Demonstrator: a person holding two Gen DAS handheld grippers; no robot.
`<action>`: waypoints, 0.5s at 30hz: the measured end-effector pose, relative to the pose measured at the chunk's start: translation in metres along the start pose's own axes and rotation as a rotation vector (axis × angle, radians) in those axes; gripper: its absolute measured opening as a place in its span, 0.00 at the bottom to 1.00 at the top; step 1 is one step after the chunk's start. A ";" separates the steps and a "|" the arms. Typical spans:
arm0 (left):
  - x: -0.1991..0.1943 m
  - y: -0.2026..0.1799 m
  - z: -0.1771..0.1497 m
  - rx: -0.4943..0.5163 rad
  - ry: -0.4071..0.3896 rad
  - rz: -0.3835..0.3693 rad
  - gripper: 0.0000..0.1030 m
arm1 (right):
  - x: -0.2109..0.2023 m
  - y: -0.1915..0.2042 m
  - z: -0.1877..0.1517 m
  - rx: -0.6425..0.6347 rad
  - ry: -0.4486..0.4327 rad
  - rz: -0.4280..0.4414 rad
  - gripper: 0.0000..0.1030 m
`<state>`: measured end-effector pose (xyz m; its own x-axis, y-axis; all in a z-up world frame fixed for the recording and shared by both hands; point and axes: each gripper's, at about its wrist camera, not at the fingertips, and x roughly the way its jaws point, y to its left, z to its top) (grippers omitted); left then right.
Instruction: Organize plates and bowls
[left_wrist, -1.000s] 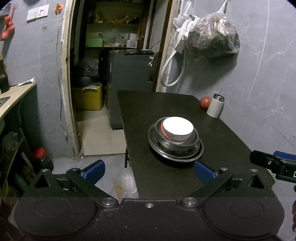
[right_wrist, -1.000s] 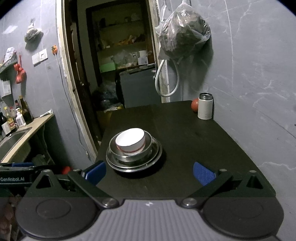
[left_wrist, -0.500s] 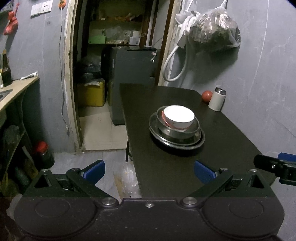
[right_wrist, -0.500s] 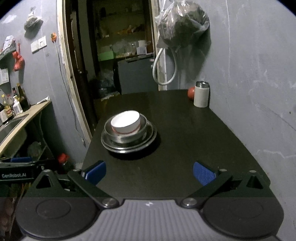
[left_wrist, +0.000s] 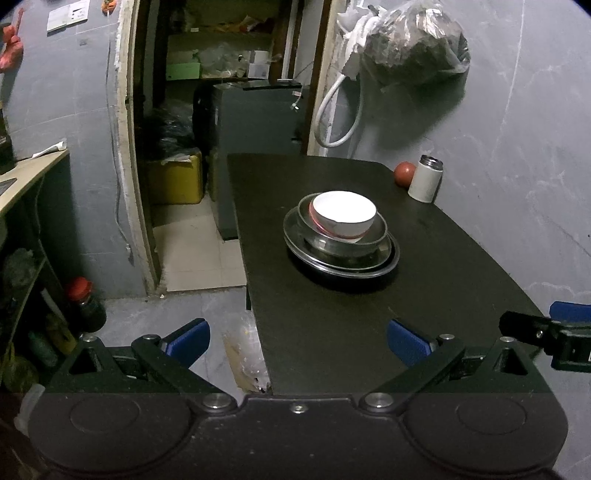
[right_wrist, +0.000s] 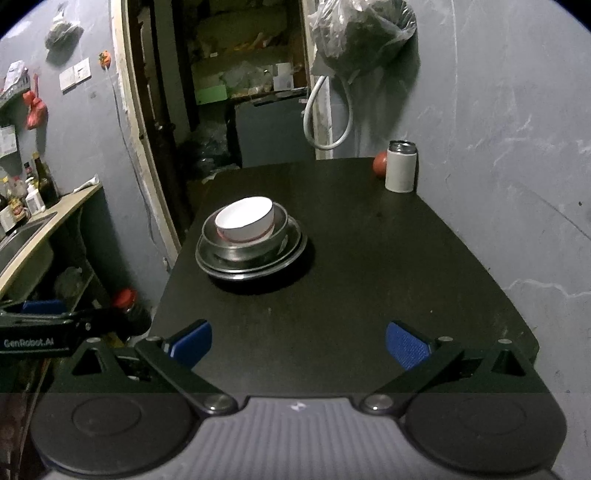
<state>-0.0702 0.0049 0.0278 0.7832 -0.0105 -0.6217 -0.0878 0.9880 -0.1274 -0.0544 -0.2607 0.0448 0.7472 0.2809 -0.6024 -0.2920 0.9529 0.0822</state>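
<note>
White bowl (left_wrist: 343, 218) sits nested in steel dishes (left_wrist: 340, 251); both tools gape wide, empty.

- The table (left_wrist: 332, 325) has a dark, matt top that looks smooth.
- On the table, the white bowl (left_wrist: 343, 214) looks like glazed ceramic, glossy, with a red band on its side.
- Under the white bowl, the metal bowl (left_wrist: 373, 240) and metal plate (left_wrist: 295, 229) are shiny steel with bright reflections.
- At the table's far right corner, the flask (right_wrist: 400, 171) has a matt white body and a metal rim.
- The bag (left_wrist: 410, 51) above the table is thin, crinkled, clear plastic.
- The wall (left_wrist: 517, 129) beside the table is grey, matt and scuffed.
- The pads (right_wrist: 406, 345) look like blue textured rubber.
</note>
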 end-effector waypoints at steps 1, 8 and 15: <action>0.001 -0.002 0.000 0.002 0.003 0.001 0.99 | 0.000 0.000 -0.001 0.000 0.004 0.003 1.00; 0.002 -0.006 -0.001 0.022 0.010 0.008 0.99 | -0.002 -0.004 -0.003 0.012 0.000 0.006 1.00; 0.002 -0.010 -0.001 0.035 0.006 0.010 0.99 | -0.002 -0.007 -0.003 0.020 -0.005 0.005 1.00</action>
<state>-0.0685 -0.0051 0.0277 0.7789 -0.0013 -0.6272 -0.0742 0.9928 -0.0942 -0.0562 -0.2686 0.0429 0.7485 0.2860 -0.5983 -0.2836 0.9536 0.1010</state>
